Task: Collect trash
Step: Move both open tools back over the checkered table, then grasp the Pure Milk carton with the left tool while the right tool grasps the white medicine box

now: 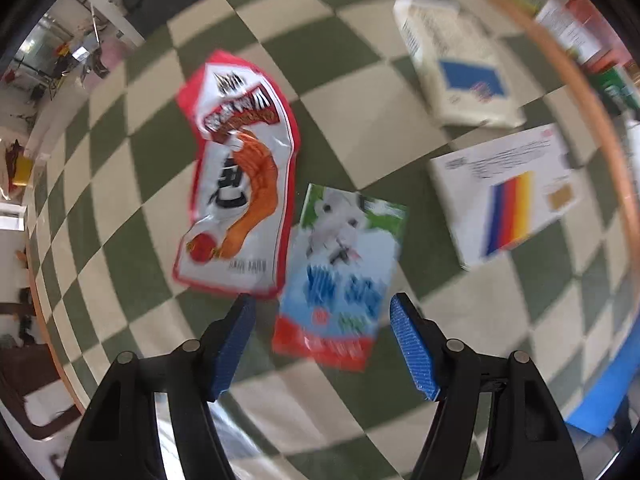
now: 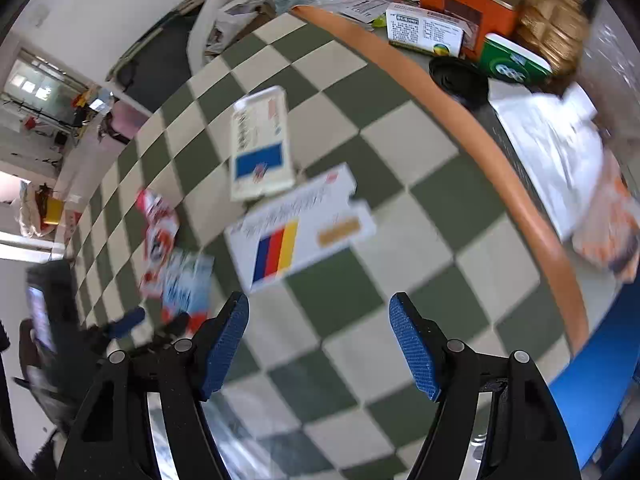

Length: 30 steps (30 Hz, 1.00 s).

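Red-edged crumpled snack wrapper (image 1: pixel 240 176) lies flat beside blue wrapper (image 1: pixel 340 280)

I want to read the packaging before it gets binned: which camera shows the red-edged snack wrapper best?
The left wrist view: the red-edged snack wrapper lies large near the picture's middle on the checkered cloth, only mildly blurred. The right wrist view shows it small, far left and badly smeared.

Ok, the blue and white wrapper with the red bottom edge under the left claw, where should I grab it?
Probably from straight above. The blue and white wrapper lies flat on the checkered cloth, already between the open left claw's fingers. Pinch across its narrow width near the red end, which lies clear; the upper left edge touches or overlaps the red snack bag, so avoid that side.
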### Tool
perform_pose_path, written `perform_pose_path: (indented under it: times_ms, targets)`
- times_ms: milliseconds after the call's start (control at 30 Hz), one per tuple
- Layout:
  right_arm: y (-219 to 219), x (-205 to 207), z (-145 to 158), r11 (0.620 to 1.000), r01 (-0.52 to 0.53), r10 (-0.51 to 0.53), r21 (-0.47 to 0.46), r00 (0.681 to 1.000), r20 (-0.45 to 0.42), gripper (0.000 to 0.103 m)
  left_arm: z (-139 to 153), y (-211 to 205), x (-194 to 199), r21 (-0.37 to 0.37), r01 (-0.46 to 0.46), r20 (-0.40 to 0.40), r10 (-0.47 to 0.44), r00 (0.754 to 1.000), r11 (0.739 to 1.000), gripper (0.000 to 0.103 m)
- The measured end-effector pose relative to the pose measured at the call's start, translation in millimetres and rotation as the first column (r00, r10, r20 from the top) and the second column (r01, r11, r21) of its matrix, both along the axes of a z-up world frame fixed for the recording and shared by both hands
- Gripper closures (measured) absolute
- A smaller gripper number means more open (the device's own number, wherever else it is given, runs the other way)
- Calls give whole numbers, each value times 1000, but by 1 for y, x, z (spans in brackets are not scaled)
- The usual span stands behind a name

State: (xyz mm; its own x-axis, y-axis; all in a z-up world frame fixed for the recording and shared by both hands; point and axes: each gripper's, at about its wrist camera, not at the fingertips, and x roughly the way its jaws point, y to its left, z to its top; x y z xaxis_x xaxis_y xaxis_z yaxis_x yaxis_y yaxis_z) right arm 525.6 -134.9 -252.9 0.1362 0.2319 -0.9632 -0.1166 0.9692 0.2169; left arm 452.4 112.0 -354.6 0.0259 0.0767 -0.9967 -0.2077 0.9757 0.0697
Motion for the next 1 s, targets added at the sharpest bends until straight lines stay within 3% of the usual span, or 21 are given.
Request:
perform_pose_path:
  times_ms: [33, 67, 100, 167, 267, 367, 500, 533, 567, 700, 867, 1000]
  targets:
    - [1, 10, -4, 1000, 1, -1, 3, 1000, -10, 28, -4, 2, 2, 1, -4, -5, 4, 1000, 1000, 38]
    - [5, 24, -9, 1000, -2, 2, 7, 1000, -23, 28, -6, 6, 2, -7, -19, -1, 19, 1000, 1000, 53]
    - [8, 33, -13, 1000, -1, 2, 9, 1000, -32, 28, -5, 10, 1, -27, -39, 6, 39, 999, 999, 55]
    - [17, 51, -22, 1000, -12, 13, 15, 999, -43, 28, -2, 24, -1, -15, -117, 16, 117, 993, 993, 56]
    - [40, 77, -39, 1000, -27, 28, 12, 998, -52, 28, 1, 55, -8, -40, -272, 33, 273, 961, 961, 56]
    - [72, 105, -60, 999, -45, 44, -16, 998, -46, 27, 3, 73, -13, -55, -352, 47, 355, 934, 934, 56]
    - [108, 137, -92, 996, -48, 44, -69, 997, -62, 27, 10, 76, -17, -33, -372, 65, 374, 925, 928, 57]
    - [114, 141, -98, 995, -52, 46, -80, 996, -71, 22, 11, 76, -18, -25, -375, 70, 376, 924, 927, 57]
    - [120, 145, -100, 997, -49, 45, -59, 997, -61, 23, 14, 75, -21, -17, -380, 79, 380, 922, 925, 57]
    - [145, 146, -106, 976, -105, 102, -190, 994, -30, 29, 24, 68, -32, 5, -393, 102, 390, 915, 920, 57]
    - [152, 132, -106, 977, -127, 125, -172, 992, -24, 29, 42, 76, -47, 19, -407, 133, 401, 906, 913, 57]
    - [152, 115, -86, 984, -129, 130, -121, 991, 3, 29, 68, 79, -59, 27, -418, 177, 407, 896, 908, 57]
